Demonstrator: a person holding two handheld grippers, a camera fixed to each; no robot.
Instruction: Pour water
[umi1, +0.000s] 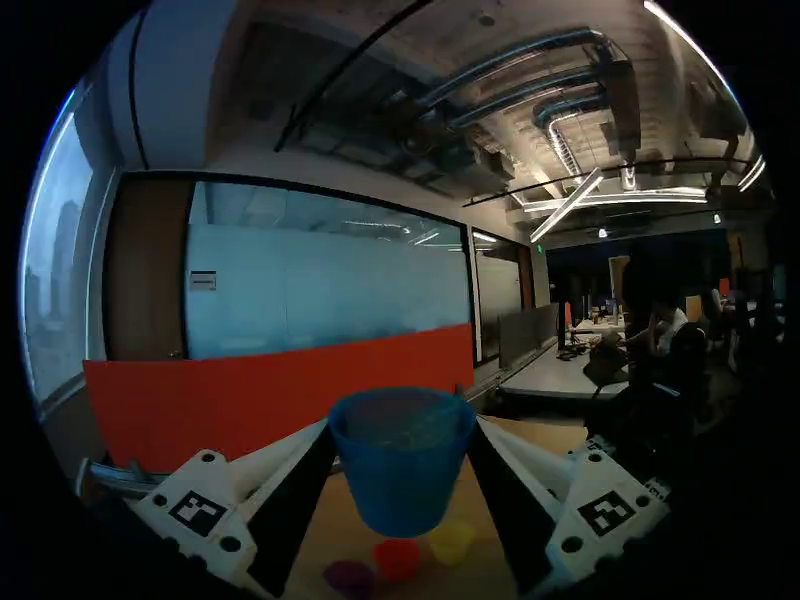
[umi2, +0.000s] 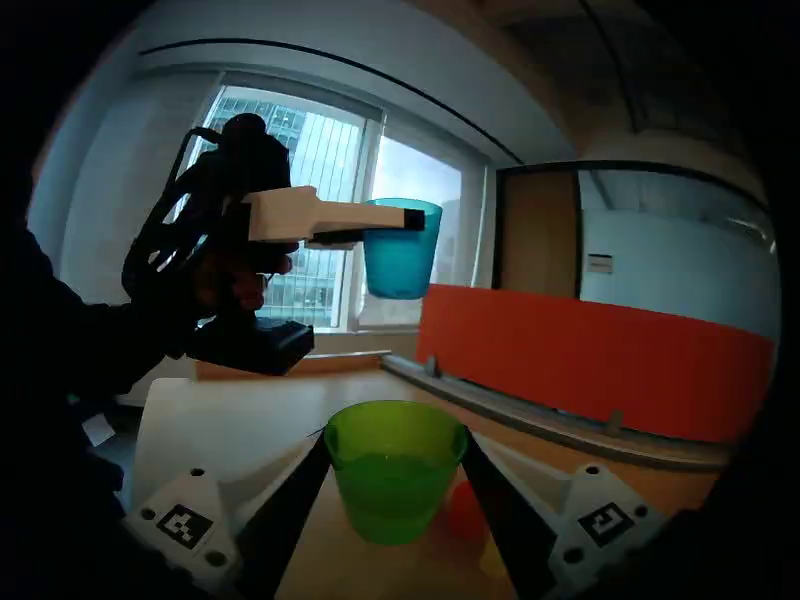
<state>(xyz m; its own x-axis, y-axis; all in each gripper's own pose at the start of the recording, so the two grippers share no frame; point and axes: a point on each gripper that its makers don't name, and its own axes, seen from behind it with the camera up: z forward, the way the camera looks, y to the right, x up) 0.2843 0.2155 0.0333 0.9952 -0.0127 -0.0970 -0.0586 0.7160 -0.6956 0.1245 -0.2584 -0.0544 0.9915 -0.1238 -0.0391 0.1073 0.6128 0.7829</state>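
Clamped between the fingers of the left gripper (umi1: 402, 430), a blue cup (umi1: 400, 475) sits upright, its rim level and both fingers pressing its sides just under the lip. The grip looks meant to carry the cup steady, not yet to tip it. Whether it holds water cannot be told from its dim inside.

The right gripper (umi2: 395, 438) likewise clenches a green cup (umi2: 392, 485), also upright. The darker lower half of this cup may be liquid, though that is a reading and not a certainty.

Ahead of the right jaws and well above them, the right gripper view catches the blue cup from the side, lifted high by a person's hand (umi2: 235, 275) on the left tool. It hangs up and slightly left of the green cup's mouth. Judged from that, the pour has not begun: the blue cup appears raised as the giver, the green cup kept low as the receiver, and the two need to come closer before any tilt.

Below and beyond the left jaws, on the wooden table (umi1: 325, 520), stand three small cups: purple (umi1: 348, 576), red (umi1: 397, 558) and yellow (umi1: 450, 540), all apart from the held cup. Farther out, an orange partition (umi1: 270, 400) runs along the table's far edge.
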